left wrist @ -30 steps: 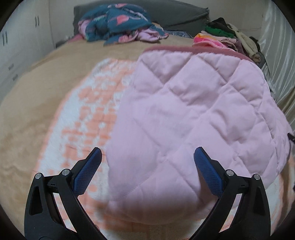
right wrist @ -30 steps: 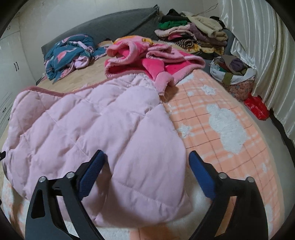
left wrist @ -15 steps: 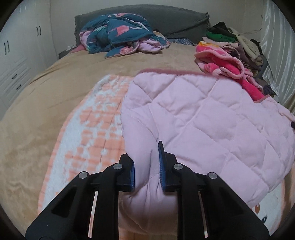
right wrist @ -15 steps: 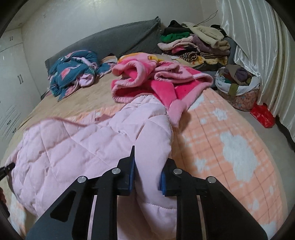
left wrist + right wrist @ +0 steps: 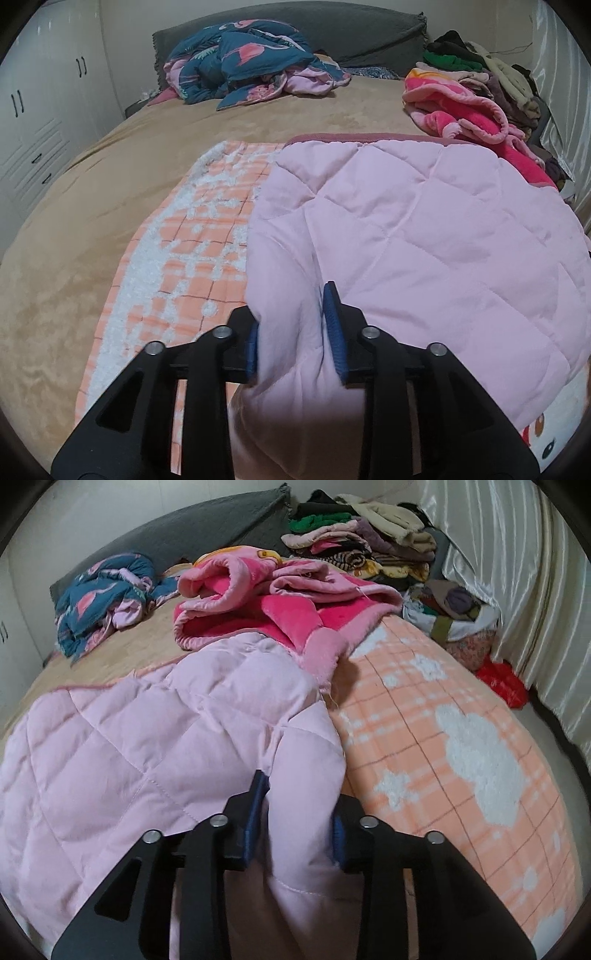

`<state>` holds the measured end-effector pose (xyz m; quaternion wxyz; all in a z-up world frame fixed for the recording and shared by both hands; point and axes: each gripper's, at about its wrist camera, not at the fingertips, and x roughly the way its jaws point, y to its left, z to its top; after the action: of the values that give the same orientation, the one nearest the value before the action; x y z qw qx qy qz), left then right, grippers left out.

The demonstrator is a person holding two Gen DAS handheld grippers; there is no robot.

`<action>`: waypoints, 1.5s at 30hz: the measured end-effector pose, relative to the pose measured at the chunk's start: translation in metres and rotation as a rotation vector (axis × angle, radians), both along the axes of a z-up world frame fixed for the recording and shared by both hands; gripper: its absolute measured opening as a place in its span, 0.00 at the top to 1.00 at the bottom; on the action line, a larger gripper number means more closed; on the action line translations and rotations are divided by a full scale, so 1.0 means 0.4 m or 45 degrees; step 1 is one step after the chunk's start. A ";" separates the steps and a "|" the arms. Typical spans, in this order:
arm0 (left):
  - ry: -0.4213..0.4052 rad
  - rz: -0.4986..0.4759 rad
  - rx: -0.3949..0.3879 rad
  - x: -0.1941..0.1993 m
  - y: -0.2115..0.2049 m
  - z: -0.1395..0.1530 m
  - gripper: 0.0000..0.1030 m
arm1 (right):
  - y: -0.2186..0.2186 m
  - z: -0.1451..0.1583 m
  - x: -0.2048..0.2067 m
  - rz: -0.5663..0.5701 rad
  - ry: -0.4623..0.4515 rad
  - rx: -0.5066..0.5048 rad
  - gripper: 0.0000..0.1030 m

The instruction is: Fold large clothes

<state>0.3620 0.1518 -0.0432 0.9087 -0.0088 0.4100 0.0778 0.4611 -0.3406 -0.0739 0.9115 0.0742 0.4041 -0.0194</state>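
A large pale pink quilted garment lies spread on the bed over an orange checked blanket. In the left wrist view my left gripper has a thick fold of the garment's near left edge bunched between its blue pads; the jaws are opening, and the fabric still fills the gap. In the right wrist view my right gripper holds a fold of the same garment at its near right edge. Its jaws are opening too, with cloth pressed against both pads.
A hot pink fleece overlaps the garment's far corner. Behind it stand a pile of folded clothes and a blue patterned duvet by the grey headboard. A bag of clothes and a red bag sit by the curtain.
Both grippers went from wide open over the garment to closed on its near edge, then widened a little. Both views have drawn back, and the held folds have risen.
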 end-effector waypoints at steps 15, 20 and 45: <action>-0.078 0.045 0.011 -0.104 -0.024 0.103 0.09 | -0.053 0.151 -0.238 0.094 -0.208 0.229 0.05; -0.096 0.048 -0.003 -0.145 -0.037 0.118 0.09 | -0.048 0.169 -0.304 0.122 -0.245 0.185 0.04; 0.065 0.166 -0.452 -0.192 -0.052 -0.084 0.09 | -0.070 -0.047 -0.343 -0.170 -0.028 0.525 0.04</action>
<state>0.2854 0.1309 -0.0770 0.8752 -0.1935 0.4388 0.0631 0.3237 -0.3686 -0.0926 0.8781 0.2859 0.3836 0.0040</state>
